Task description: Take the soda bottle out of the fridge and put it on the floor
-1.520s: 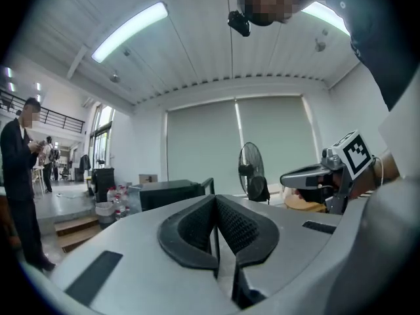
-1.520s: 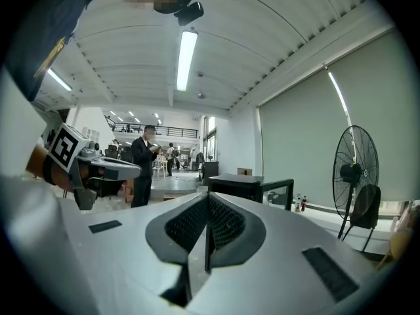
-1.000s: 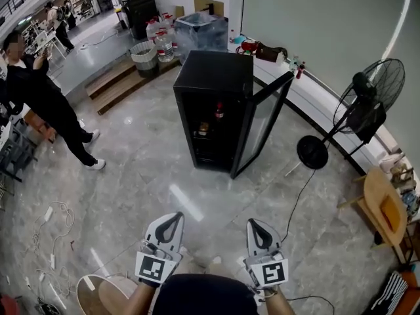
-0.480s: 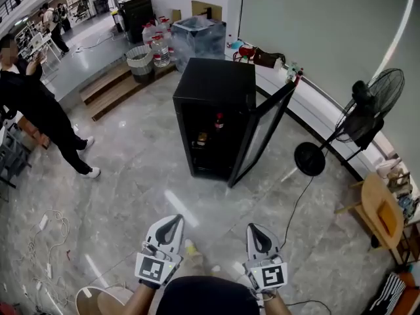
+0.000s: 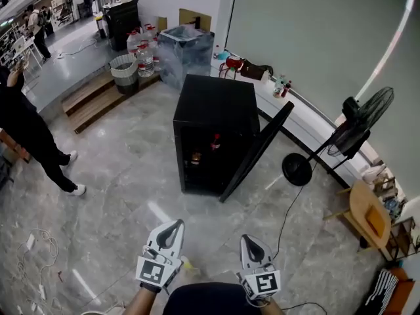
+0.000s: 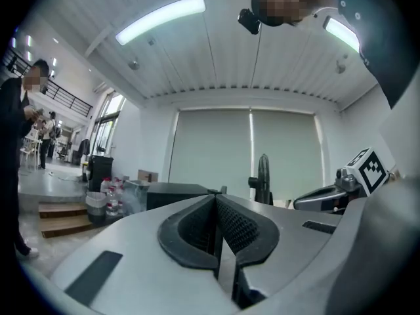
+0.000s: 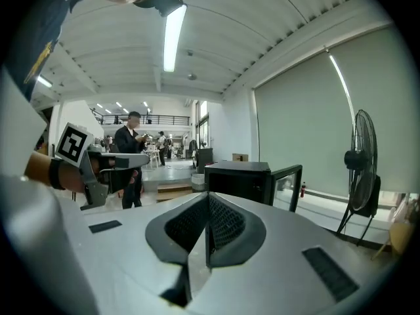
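Left gripper (image 5: 169,228) and right gripper (image 5: 250,241) sit at six o'clock in the head view, each with its jaws pressed together on nothing. Black fridge (image 5: 216,104) stands at twelve o'clock from them, its door (image 5: 257,151) swung open toward three. Standing fan (image 5: 357,126) is at two o'clock. Inside the fridge, the red-topped soda bottle (image 5: 214,142) sits on a shelf.

Floor: glossy grey marble-patterned tiles (image 5: 131,195), catching pale reflections.
Wall: pale grey roller blinds (image 5: 308,38) above a low white ledge (image 5: 308,120).
Ceiling: white ribbed panels (image 6: 216,58), a long strip light (image 6: 161,20) lit.
Furniture: black pedestal fan (image 5: 359,120), round-backed wooden chair (image 5: 364,218), wooden steps (image 5: 85,104) far left.
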